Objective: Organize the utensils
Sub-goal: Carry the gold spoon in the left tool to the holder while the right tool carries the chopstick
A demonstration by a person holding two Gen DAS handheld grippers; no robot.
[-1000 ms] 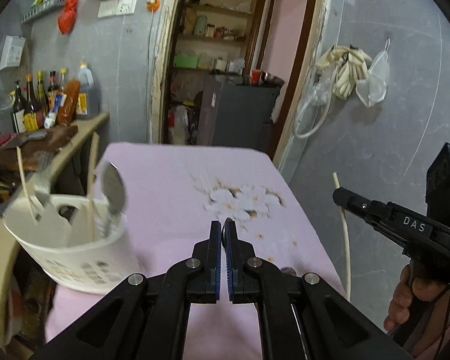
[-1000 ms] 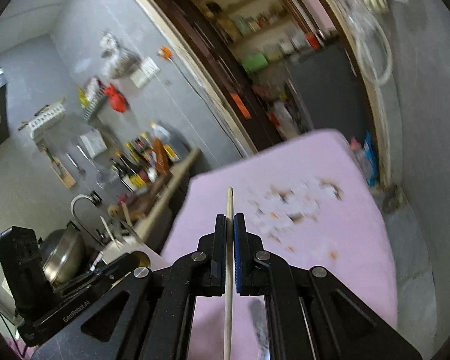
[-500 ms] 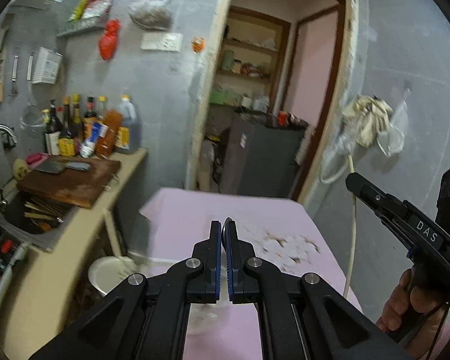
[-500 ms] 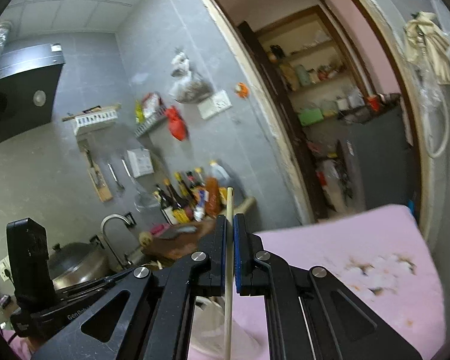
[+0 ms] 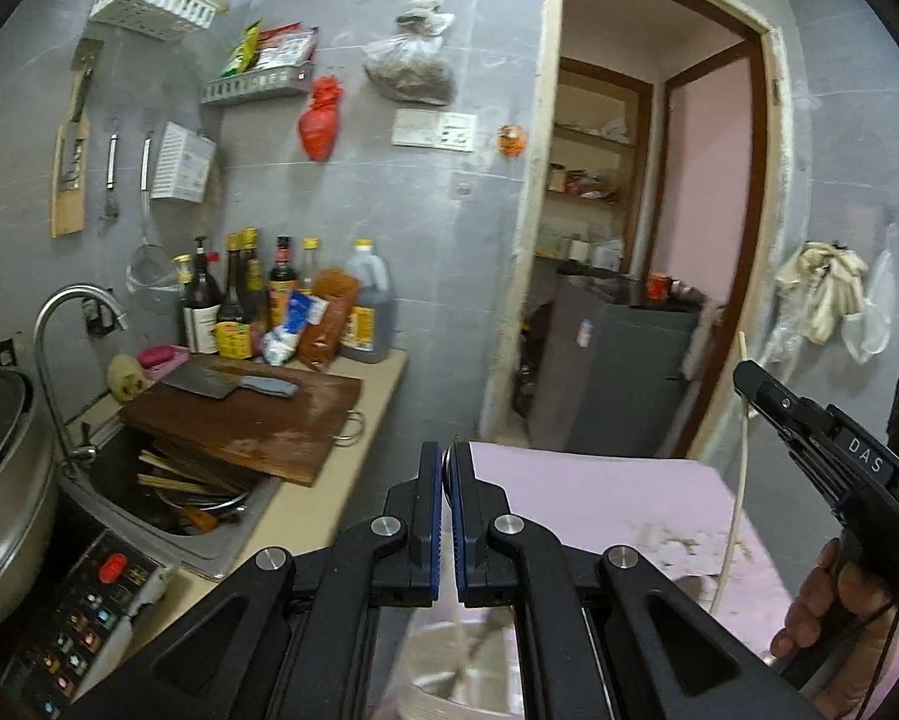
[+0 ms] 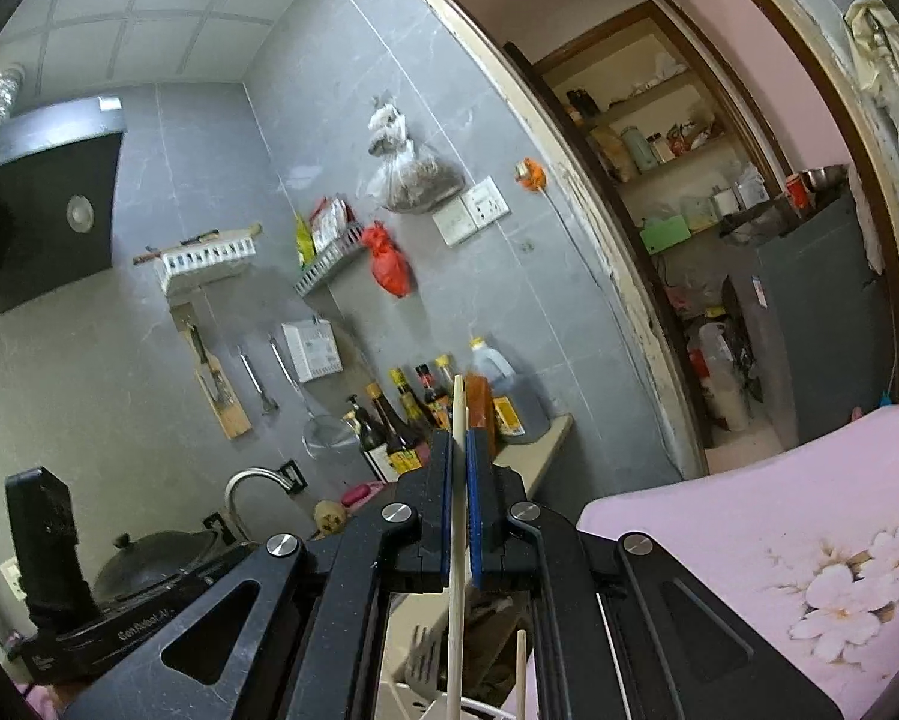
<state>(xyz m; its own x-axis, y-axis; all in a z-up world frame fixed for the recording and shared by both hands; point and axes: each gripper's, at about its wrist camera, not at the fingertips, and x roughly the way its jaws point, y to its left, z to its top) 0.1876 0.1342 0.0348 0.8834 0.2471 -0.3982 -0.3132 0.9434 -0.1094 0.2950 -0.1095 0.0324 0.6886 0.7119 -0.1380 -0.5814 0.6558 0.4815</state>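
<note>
Pink table at lower right, white holder at the bottom edge beneath the grippers. Right gripper clamped on a chopstick, held upright, likely for dropping tip-down into the holder. Left gripper nearly closed, apparently gripping nothing, parked above the holder.
</note>
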